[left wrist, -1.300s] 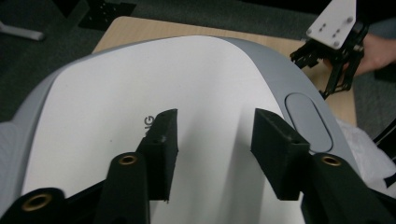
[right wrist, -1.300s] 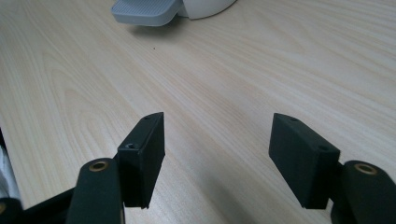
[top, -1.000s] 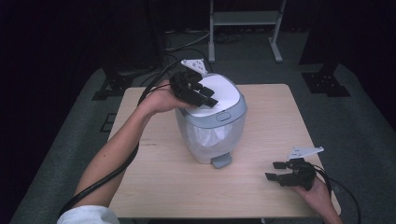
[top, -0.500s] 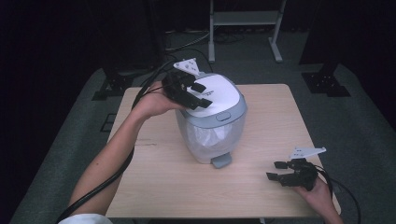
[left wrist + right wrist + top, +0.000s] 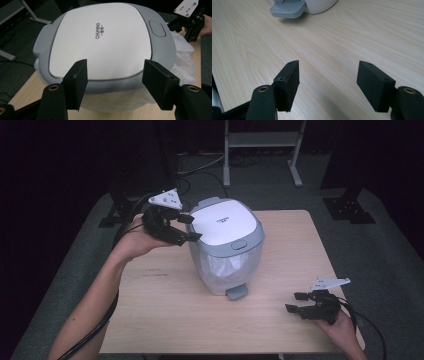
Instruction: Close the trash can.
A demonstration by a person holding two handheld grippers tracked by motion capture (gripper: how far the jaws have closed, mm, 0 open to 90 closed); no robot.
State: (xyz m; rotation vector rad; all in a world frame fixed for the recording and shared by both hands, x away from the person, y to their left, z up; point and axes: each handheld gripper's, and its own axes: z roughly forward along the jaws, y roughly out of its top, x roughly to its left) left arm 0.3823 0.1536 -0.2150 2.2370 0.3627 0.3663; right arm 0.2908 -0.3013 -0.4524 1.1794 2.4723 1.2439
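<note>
Pedal bin (image 5: 227, 247) blocking table (image 5: 165, 320) centre, bare tabletop either side and in front

Bin (image 5: 227, 251) mid-table (image 5: 160, 320), pedal (image 5: 236, 292) at its front.

A light wooden table (image 5: 165, 320) carries a grey-and-white pedal bin (image 5: 227, 247), lid shut

Wooden table (image 5: 170, 320) on grey carpet (image 5: 385, 245), dark room
</note>
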